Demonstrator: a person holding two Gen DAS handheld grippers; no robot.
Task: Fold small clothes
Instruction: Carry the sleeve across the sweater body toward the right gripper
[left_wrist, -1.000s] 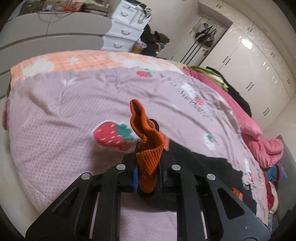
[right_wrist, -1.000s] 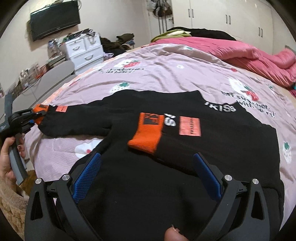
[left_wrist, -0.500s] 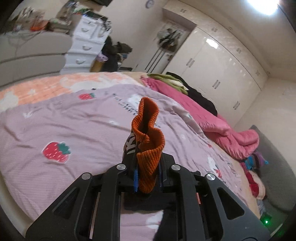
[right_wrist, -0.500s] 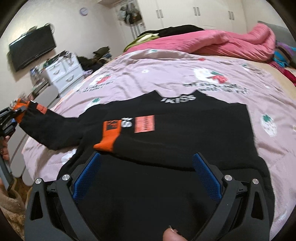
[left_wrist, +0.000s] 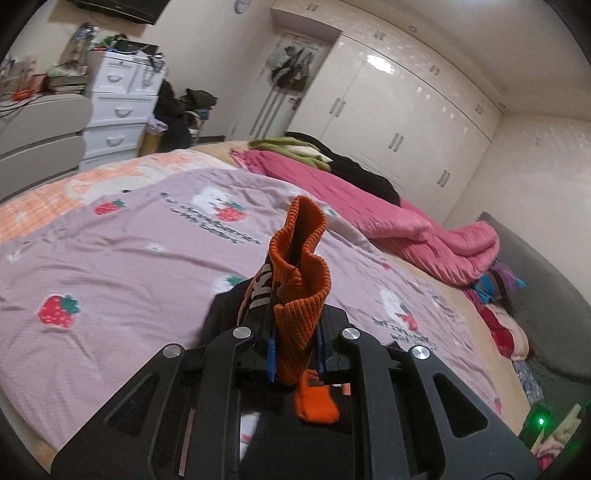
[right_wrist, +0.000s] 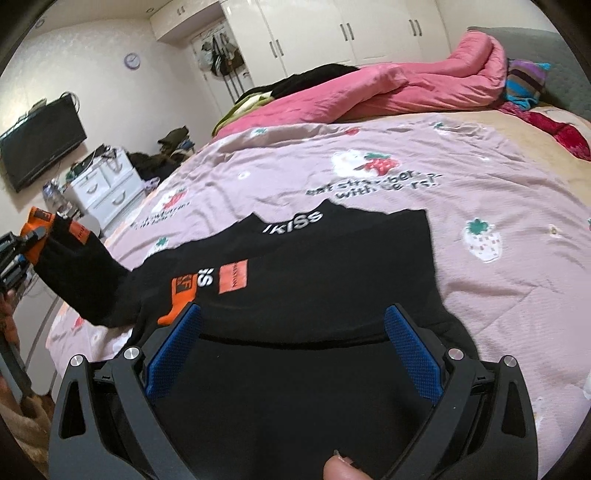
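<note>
A black sweater (right_wrist: 332, 277) with white lettering and orange patches lies flat on the strawberry bedspread (right_wrist: 498, 177). One sleeve is folded across its chest, its orange cuff (right_wrist: 179, 295) by my right gripper's left pad. My right gripper (right_wrist: 293, 332) hovers open over the sweater's lower part, nothing between its blue pads (right_wrist: 413, 354). The other sleeve is lifted off the bed at the left. My left gripper (left_wrist: 295, 332) is shut on that sleeve's orange ribbed cuff (left_wrist: 299, 280), which stands up between the jaws. The same held cuff (right_wrist: 35, 229) shows at the far left of the right wrist view.
A rolled pink duvet (right_wrist: 388, 88) and dark clothes lie along the bed's far side. White drawers (left_wrist: 118, 107) and a grey cabinet stand past the bed's edge, white wardrobes (left_wrist: 406, 122) behind. A wall TV (right_wrist: 40, 144) hangs at the left. A fingertip (right_wrist: 338, 469) shows at the bottom.
My left gripper has risen and swung toward the sweater's body, carrying the cuff and lifting the sleeve off the bed. My right gripper has slid sideways over the sweater and rolled, still open.
</note>
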